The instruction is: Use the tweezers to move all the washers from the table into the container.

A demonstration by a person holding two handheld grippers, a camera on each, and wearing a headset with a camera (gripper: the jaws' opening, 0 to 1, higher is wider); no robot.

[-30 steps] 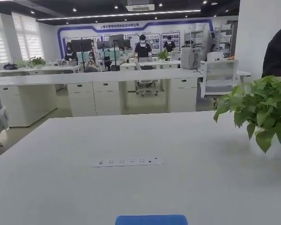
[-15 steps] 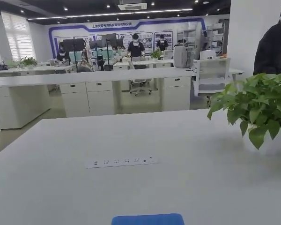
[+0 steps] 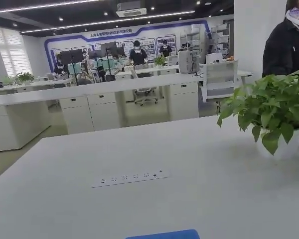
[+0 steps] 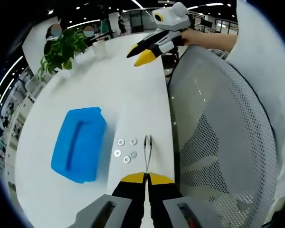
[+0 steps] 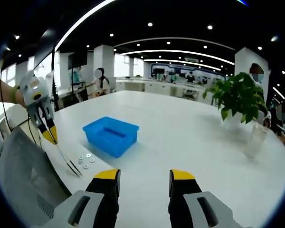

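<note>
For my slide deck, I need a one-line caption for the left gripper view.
Left gripper grips tweezers beside five washers near a blue container on a white table.

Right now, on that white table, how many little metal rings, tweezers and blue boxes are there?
Small round metal washers: 5
Slim metal tweezers: 1
Blue plastic container: 1
Total: 7

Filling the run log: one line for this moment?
left gripper: shut, tip at tweezers | right gripper: open, empty | washers: on table beside container
</note>
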